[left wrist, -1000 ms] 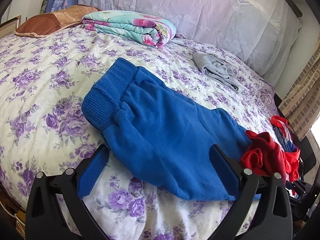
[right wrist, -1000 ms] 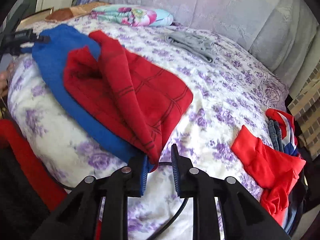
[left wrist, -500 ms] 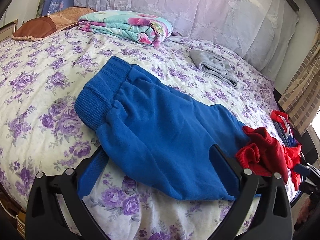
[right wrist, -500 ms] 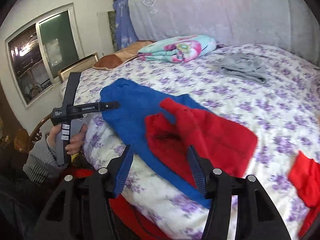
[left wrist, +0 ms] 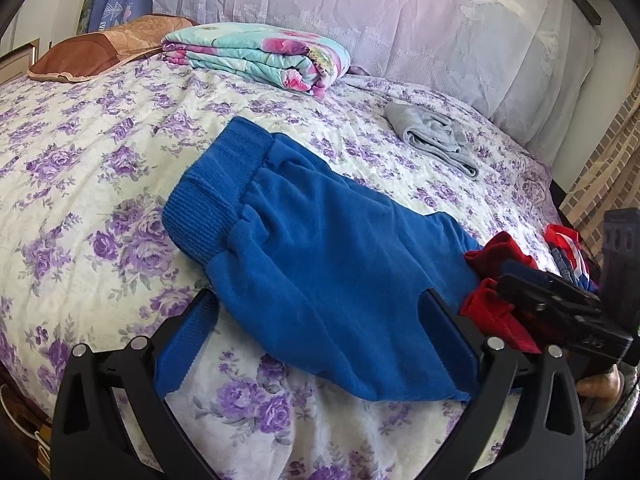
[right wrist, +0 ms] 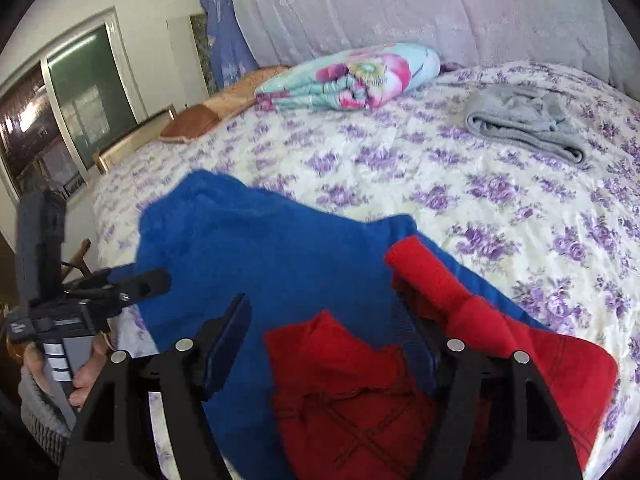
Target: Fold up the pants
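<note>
pants [left wrist: 320, 264] flat on bed [left wrist: 80, 160], long axis from waistband far-left to red cuffs near-right | left tongs [left wrist: 316, 344] open, at waist-side hem | right tongs [right wrist: 320, 344] just opening, gripping nothing, nearer cuffs

Daylight floods the bed [left wrist: 100, 168] evenly in both fisheye views, brightest on the pale curtain [left wrist: 400, 16] behind it, which washes toward white and lilac at upper right. Shadows are soft and shallow, gathering only under the folds of the blue pants [left wrist: 320, 264] and beneath the black claw arms in the foreground. The left wrist view is sharp throughout. The right wrist view is smeared by motion blur, the floral print and the red cloth [right wrist: 360, 392] both softened. A window [right wrist: 60, 112] at left reads dark. Heavy barrel distortion bends every edge, and black vignetting fills the corners.
</note>
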`<state>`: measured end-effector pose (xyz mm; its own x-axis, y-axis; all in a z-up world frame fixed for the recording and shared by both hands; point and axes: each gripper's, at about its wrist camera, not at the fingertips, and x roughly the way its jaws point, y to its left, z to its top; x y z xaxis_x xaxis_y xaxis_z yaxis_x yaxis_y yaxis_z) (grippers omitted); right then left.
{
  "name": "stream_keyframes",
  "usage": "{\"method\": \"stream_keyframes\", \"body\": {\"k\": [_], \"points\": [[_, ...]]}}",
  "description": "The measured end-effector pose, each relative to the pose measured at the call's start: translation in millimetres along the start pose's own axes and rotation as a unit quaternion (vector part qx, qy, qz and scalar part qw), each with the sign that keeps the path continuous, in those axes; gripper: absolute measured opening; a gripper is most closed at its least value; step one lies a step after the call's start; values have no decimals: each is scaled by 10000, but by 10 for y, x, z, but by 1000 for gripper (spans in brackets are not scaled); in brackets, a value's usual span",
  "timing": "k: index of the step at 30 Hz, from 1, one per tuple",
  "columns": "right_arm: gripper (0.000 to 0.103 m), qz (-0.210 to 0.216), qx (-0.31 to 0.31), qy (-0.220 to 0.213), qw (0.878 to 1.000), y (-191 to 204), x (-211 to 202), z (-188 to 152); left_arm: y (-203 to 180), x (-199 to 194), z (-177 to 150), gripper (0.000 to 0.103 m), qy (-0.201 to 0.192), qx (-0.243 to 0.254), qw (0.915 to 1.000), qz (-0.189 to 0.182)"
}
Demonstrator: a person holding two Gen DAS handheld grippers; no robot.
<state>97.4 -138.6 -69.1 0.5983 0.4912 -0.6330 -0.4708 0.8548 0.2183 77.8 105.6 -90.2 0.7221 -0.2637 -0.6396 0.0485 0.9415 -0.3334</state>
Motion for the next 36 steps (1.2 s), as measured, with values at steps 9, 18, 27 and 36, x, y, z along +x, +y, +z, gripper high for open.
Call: {"method": "stream_keyframes", "body": {"k": [9, 18, 27, 36], "points": [[73, -150, -516, 718, 9960, 80, -99, -320, 50, 57, -9, 98, 20, -74, 10000, 46], [74, 394, 121, 526, 9978, -19, 16, -90, 61, 45, 0, 98, 31, -75, 10000, 23], [65, -547, -125, 350, 9978, -143, -43, -58, 74, 68, 1, 98, 34, -88, 9999, 68], [67, 133, -533, 504, 9972, 116, -113, -159, 192, 13, 50, 98, -46, -244, 9996, 165]]}}
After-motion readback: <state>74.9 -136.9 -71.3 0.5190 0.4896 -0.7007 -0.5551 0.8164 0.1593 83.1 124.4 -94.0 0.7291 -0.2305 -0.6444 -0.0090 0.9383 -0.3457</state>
